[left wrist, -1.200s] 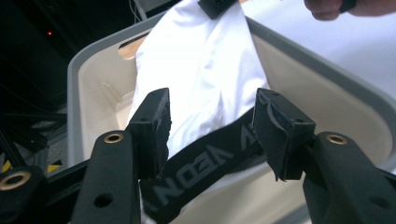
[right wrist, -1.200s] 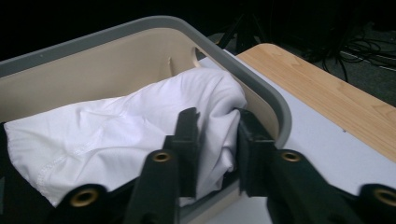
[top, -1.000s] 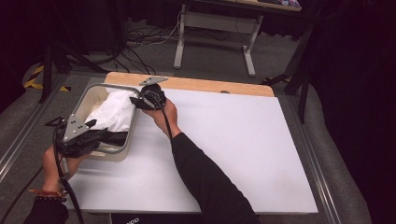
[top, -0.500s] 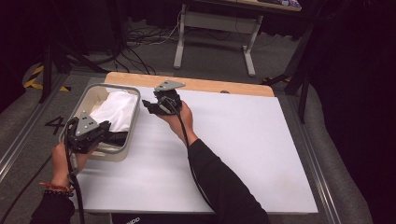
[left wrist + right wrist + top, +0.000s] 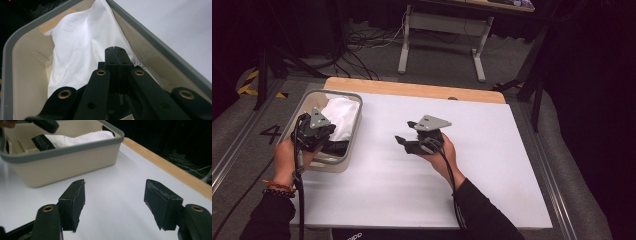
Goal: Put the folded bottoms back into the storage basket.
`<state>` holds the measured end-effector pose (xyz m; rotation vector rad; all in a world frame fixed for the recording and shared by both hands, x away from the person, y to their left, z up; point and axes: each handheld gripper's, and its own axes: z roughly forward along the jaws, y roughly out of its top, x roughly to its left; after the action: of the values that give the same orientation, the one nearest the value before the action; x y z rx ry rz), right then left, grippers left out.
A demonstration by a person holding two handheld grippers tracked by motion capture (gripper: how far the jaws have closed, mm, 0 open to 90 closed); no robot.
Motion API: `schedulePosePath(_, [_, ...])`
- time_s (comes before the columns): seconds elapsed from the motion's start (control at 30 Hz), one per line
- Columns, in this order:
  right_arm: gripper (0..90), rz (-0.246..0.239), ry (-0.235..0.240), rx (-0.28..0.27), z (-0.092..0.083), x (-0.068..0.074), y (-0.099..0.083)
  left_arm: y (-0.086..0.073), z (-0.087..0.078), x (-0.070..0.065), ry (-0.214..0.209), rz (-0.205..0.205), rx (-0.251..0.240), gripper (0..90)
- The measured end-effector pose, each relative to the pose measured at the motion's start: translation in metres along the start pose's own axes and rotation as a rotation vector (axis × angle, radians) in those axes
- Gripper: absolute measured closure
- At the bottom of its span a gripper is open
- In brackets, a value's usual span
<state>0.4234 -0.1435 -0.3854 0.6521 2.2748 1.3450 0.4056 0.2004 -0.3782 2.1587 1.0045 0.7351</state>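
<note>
A: Risk at this stage, as we read it: left gripper [image 5: 325, 141] sits over the near end of the bin [image 5: 354, 131], its jaws pressed fully together among the white cloth [image 5: 340, 112]. In the left gripper view the fingertips [image 5: 115, 56] meet against the fabric, but we cannot tell whether a fold is pinched between them or whether they have closed on nothing.

B: Agreed. If we lift and only a thin fold is caught, the cloth may slip out, or drag the light bin across the white table [image 5: 492, 170].

A: Right gripper [image 5: 404, 143] hovers above the bare table, well apart from the bin; its jaws have just been opening and stand wide, with nothing between them.

B: So we have no second hold on the bin. Its rim [image 5: 75, 146] lies ahead of those jaws in the right gripper view. A dark item with white lettering [image 5: 42, 142] rests beside the cloth; we judge it could snag and come up with the fabric.
</note>
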Motion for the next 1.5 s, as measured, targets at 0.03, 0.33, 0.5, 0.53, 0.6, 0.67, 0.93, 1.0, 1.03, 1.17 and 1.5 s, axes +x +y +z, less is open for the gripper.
schedulePosePath(0.03, [32.4,0.011,-0.006,0.006,-0.006,-0.001,-0.007,0.001,0.001,-0.001,0.002,0.01,0.002,89.5])
schedulePosePath(0.33, [29.4,-0.018,-0.041,0.047,-0.056,0.001,-0.053,0.018,0.019,0.013,-0.024,-0.015,0.043,89.5])
schedulePosePath(0.5, [26.8,-0.042,-0.066,0.032,-0.086,0.009,-0.068,0.026,0.041,0.022,-0.003,-0.026,0.117,89.1])
schedulePosePath(0.53, [26.6,-0.044,-0.07,0.031,-0.09,0.01,-0.069,0.027,0.047,0.024,-0.002,-0.031,0.14,89.1])
schedulePosePath(0.6, [26.1,-0.061,-0.094,0.023,-0.102,0.011,-0.074,0.027,0.056,0.026,-0.01,-0.034,0.164,87.7])
schedulePosePath(0.67, [25.8,-0.072,-0.107,0.017,-0.111,0.012,-0.078,0.028,0.066,0.027,-0.007,-0.015,0.187,86.0])
schedulePosePath(0.93, [25.8,-0.071,-0.14,0.035,-0.129,0.01,-0.095,0.023,0.093,0.029,-0.019,-0.012,0.276,88.0])
schedulePosePath(1.0, [26.0,-0.064,-0.147,0.032,-0.131,0.008,-0.097,0.023,0.096,0.027,-0.011,-0.002,0.291,88.4])
schedulePosePath(1.03, [26.0,-0.063,-0.151,0.033,-0.132,0.008,-0.098,0.024,0.096,0.027,-0.012,-0.001,0.285,88.4])
schedulePosePath(1.17, [26.0,-0.061,-0.151,0.04,-0.132,0.008,-0.1,0.024,0.1,0.024,-0.022,0.035,0.298,88.4])
schedulePosePath(1.5, [25.5,-0.081,-0.154,0.044,-0.132,0.011,-0.099,0.027,0.095,0.022,-0.056,0.047,0.24,88.2])
